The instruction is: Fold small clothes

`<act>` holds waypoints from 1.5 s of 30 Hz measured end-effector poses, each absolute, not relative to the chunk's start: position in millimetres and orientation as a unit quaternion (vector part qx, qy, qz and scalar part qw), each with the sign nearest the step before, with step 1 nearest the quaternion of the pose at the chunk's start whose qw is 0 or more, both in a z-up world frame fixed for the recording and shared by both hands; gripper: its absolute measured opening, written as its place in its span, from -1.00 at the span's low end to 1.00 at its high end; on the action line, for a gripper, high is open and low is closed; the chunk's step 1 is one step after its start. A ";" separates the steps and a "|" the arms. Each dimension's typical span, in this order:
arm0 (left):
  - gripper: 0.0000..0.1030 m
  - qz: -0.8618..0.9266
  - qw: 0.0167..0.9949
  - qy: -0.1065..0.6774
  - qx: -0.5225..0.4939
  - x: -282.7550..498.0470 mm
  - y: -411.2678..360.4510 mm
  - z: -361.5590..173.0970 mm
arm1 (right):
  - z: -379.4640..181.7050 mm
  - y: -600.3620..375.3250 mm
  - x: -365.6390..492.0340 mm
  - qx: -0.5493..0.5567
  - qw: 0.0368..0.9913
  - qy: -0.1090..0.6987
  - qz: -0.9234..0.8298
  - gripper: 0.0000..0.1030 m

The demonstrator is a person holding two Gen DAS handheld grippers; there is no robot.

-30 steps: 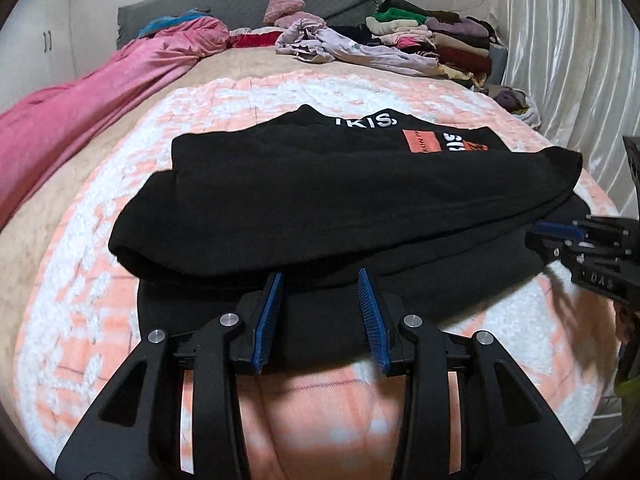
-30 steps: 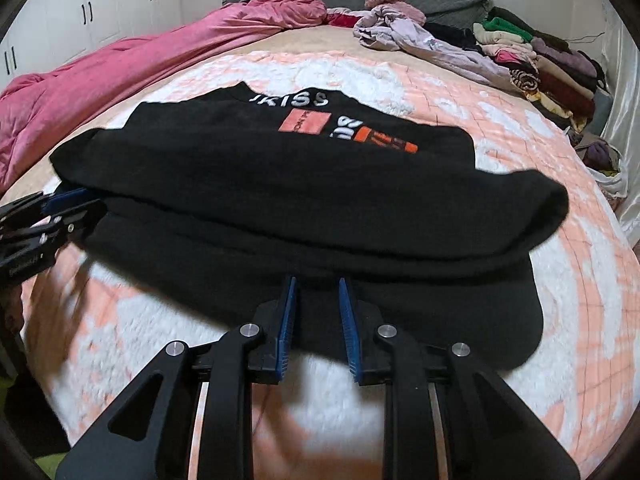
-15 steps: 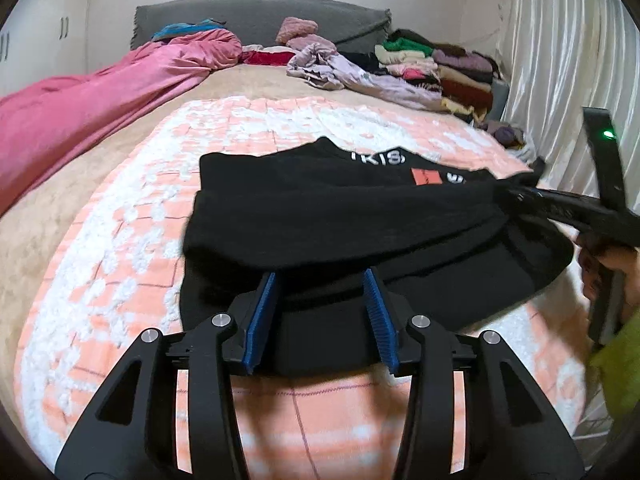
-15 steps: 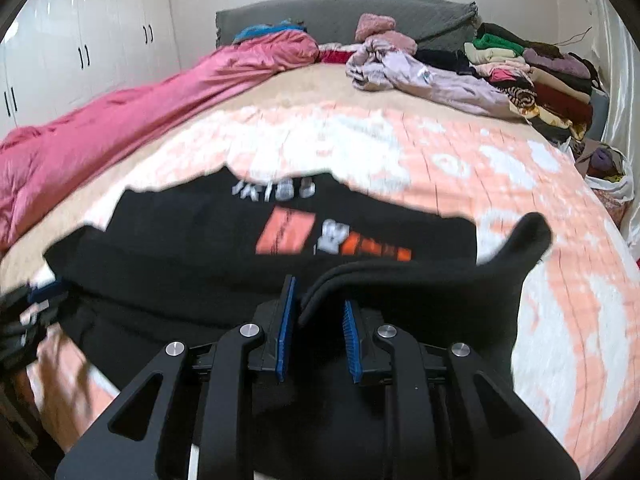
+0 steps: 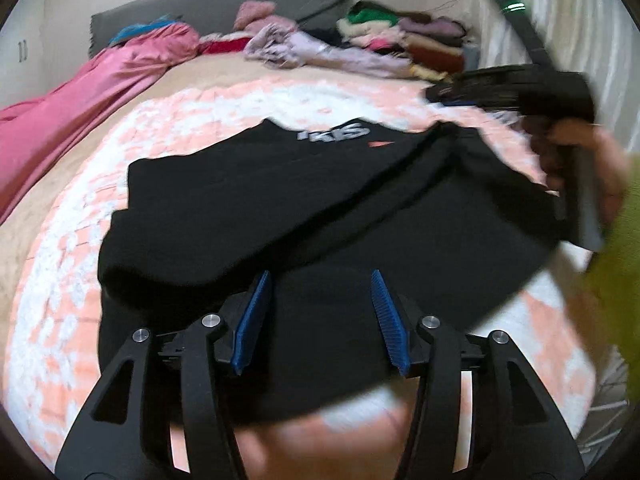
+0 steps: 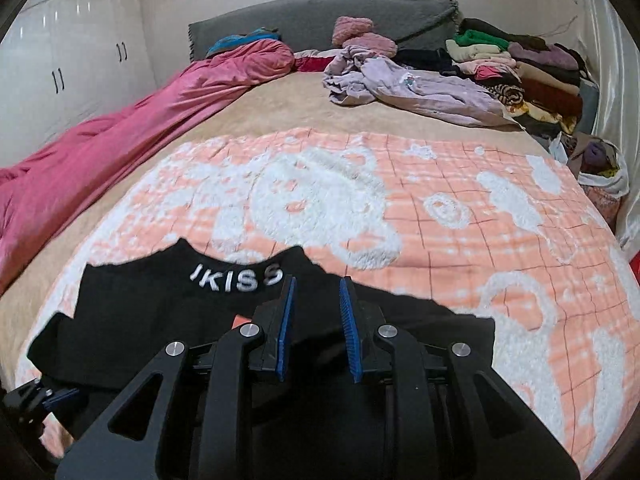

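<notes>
black shirt (image 5: 320, 200) lay part-folded on bed blanket (image 6: 460, 208) | left gripper (image 5: 320, 320) jaws opening, nothing pinched | right gripper (image 6: 316, 328) jaws slightly apart above shirt, holding nothing

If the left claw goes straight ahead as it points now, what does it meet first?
Most likely the black garment with white letters: it lies directly ahead of the opening left claw, on the peach-and-white blanket; depth is unclear.
</notes>
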State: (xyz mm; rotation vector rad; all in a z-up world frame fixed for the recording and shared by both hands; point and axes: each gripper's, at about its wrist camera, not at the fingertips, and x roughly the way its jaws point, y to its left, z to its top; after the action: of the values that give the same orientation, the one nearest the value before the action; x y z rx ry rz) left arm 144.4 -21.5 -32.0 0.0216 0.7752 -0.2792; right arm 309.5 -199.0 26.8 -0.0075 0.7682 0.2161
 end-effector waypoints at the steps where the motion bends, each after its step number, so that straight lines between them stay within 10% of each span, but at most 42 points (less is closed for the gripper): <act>1: -0.15 -0.135 0.917 0.376 0.004 148.8 -17.2 -30.6 | 30.0 -201.5 308.1 0.001 0.923 0.369 0.105 -0.58; 20: 0.04 -0.010 0.921 0.339 -0.192 206.3 124.9 -13.1 | 29.5 -291.9 260.5 0.036 0.932 0.359 0.030 -0.17; 35: 0.06 -0.072 0.913 0.371 -0.156 218.0 97.4 -32.7 | -11.7 -284.5 308.6 0.035 0.907 0.420 0.024 -0.18; 37: -0.08 -0.066 0.915 0.368 -0.149 217.0 96.9 -32.0 | -13.4 -284.7 307.7 0.032 0.907 0.419 0.023 -0.38; 39: -0.84 -0.056 0.921 0.362 -0.135 214.2 95.9 -28.5 | -13.8 -287.4 304.3 0.033 0.910 0.412 0.018 -0.58; 45: -0.90 -0.058 0.937 0.324 -0.114 199.7 94.3 -8.3 | -4.4 -295.0 292.0 0.046 0.920 0.388 0.027 -0.81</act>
State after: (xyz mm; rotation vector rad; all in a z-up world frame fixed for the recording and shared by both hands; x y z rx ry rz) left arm 199.7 94.3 -8.3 -0.2336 0.6624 -0.1189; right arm 292.0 -295.0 -4.4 0.0948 0.7967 0.0545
